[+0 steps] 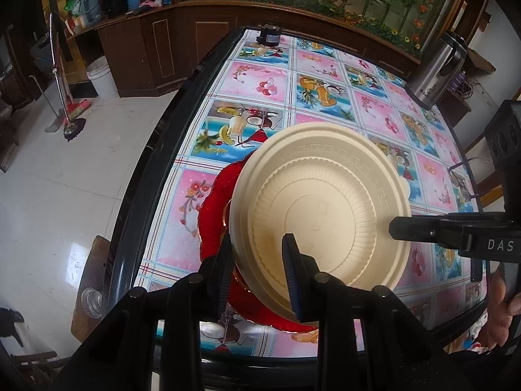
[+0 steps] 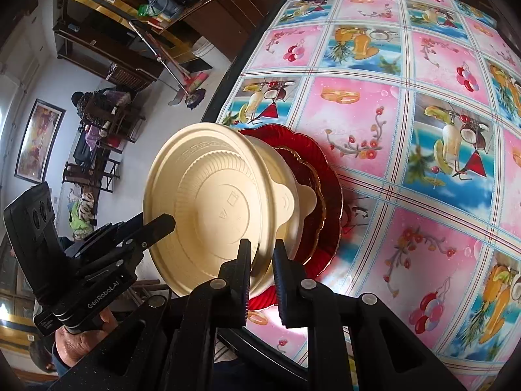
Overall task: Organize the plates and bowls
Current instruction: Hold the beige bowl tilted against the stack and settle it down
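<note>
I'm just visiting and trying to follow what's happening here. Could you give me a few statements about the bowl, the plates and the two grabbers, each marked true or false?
1. Both grippers hold the cream bowl by its rim. True: left gripper, right gripper.
2. The bowl is upright. False: it is upside down, base showing.
3. Red plates lie under the bowl. True.
4. The tablecloth is plain white. False: pink and blue fruit and flower squares.
5. A steel jug stands on the table. True.
</note>
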